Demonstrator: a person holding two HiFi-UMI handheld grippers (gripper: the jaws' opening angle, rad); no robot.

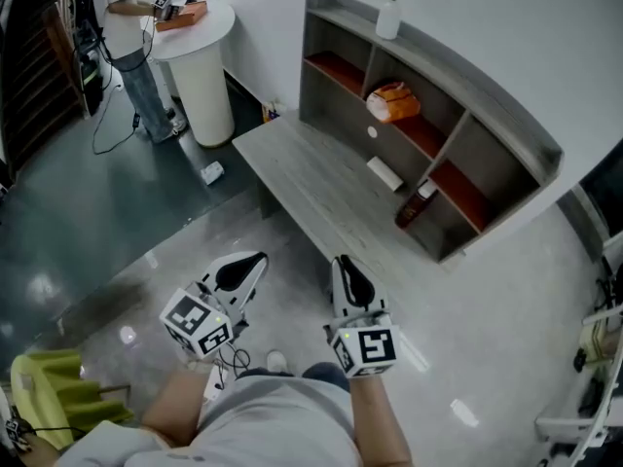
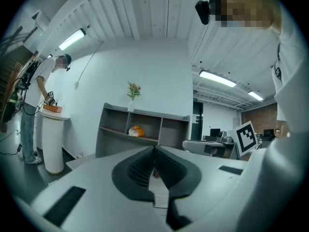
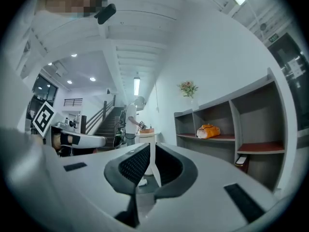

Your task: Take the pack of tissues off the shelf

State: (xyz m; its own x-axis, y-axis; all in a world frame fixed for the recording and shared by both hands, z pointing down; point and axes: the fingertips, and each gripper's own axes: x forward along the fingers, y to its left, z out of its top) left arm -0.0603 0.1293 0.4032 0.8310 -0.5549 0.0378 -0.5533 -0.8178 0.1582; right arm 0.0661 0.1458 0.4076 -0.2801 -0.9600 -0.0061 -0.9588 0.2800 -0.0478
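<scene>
The pack of tissues (image 1: 393,102) is orange and lies in a middle compartment of the grey shelf unit (image 1: 506,129), on a red-brown board. It also shows far off in the left gripper view (image 2: 136,131) and the right gripper view (image 3: 208,130). Both grippers hang low in front of my body, well short of the shelf. My left gripper (image 1: 258,259) (image 2: 154,151) has its jaws together with nothing between them. My right gripper (image 1: 341,263) (image 3: 149,149) also points at the shelf, jaws all but touching and empty.
A long grey bench (image 1: 311,178) stands before the shelf with a small white object (image 1: 384,173) on it; a brown bottle (image 1: 417,204) stands nearby. A vase of flowers (image 1: 389,13) tops the shelf. A person (image 1: 127,27) works at a white pedestal (image 1: 202,76) at the far left.
</scene>
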